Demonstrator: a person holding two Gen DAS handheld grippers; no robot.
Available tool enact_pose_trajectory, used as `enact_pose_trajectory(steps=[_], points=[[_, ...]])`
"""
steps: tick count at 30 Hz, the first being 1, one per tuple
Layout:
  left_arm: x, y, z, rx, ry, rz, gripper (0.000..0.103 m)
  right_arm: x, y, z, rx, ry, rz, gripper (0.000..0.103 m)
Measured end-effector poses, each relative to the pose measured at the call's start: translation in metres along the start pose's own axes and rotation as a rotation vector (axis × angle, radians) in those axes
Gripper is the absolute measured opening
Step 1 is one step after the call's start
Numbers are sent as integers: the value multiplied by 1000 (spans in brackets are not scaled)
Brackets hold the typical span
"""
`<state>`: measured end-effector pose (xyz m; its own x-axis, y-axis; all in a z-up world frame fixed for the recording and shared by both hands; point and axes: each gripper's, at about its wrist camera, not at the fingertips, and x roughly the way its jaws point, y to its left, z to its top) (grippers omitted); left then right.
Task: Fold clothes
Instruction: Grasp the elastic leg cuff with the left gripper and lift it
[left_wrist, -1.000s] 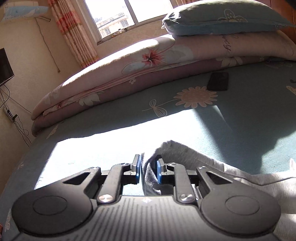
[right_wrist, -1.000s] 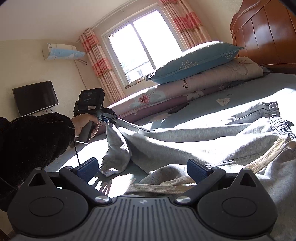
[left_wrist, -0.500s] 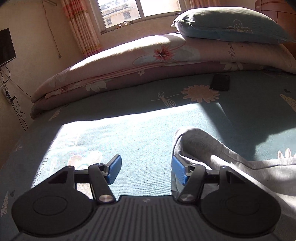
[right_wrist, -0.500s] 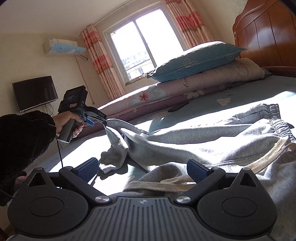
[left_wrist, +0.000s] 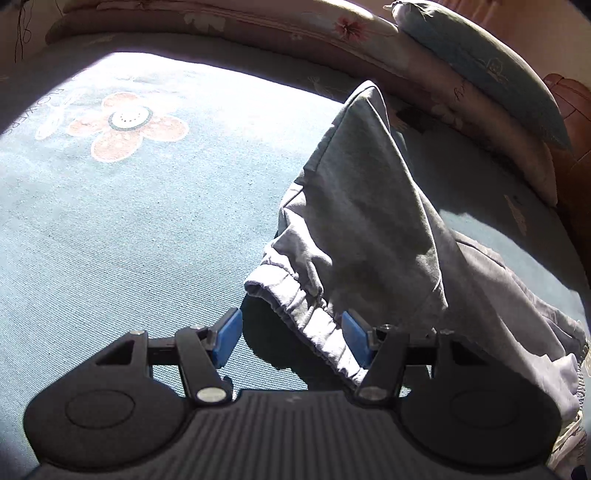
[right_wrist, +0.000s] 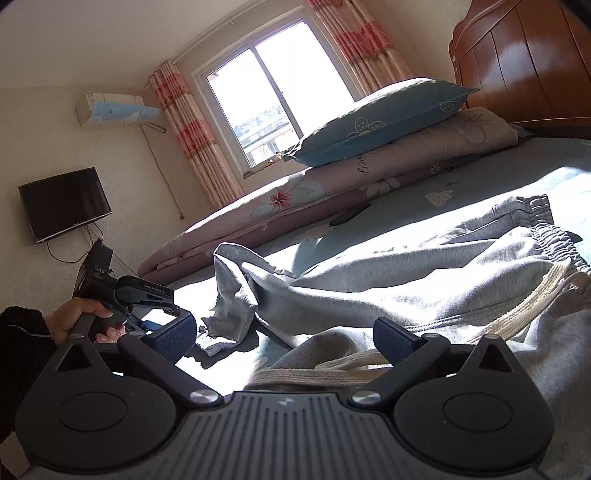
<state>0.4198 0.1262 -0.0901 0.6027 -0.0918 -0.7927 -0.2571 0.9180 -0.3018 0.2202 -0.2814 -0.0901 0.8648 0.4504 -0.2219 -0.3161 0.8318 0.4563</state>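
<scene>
A blue pillow (right_wrist: 373, 122) lies on a folded floral quilt (right_wrist: 332, 184).

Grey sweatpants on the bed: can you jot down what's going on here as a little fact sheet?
garment: grey sweatpants, rumpled on blue bedsheet
leg cuff: lying between the fingers of the left gripper, unpinched
left gripper: open
right gripper: open, over cream waistband
behind: blue pillow on folded quilt
</scene>
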Motion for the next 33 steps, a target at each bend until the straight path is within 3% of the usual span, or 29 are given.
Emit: enact_pose_trajectory(steps=[3,6,10,14,15,16,18,19,21,25,33], points=[[13,9,-15,-112,7,-51,57,0,-1,0,10,0,0,103],[20,6,-18,-136,-18,-76,57,0,-3,0,18,0,0,103],[33,-12,-18,-86,-61,-57,59,2,-4,1,23,6,0,103],[38,-33,-24,18,-118,14,58,3,-4,1,15,13,-6,103],[37,-38,-26,50,-131,39,53,3,-3,1,13,13,-8,103],[37,-42,-27,74,-144,56,38,3,-3,1,13,12,-8,103],[34,-47,-28,103,-167,80,30,3,-4,1,12,10,-8,103],[32,-49,-27,114,-178,90,20,3,-4,1,11,11,-12,103],[26,-54,-22,157,-202,122,14,4,-4,1,11,13,-18,103],[9,-57,-3,221,-267,191,5,4,-5,2,11,12,-20,103],[-22,-32,44,218,-344,290,5,3,-5,2,6,16,-28,103]])
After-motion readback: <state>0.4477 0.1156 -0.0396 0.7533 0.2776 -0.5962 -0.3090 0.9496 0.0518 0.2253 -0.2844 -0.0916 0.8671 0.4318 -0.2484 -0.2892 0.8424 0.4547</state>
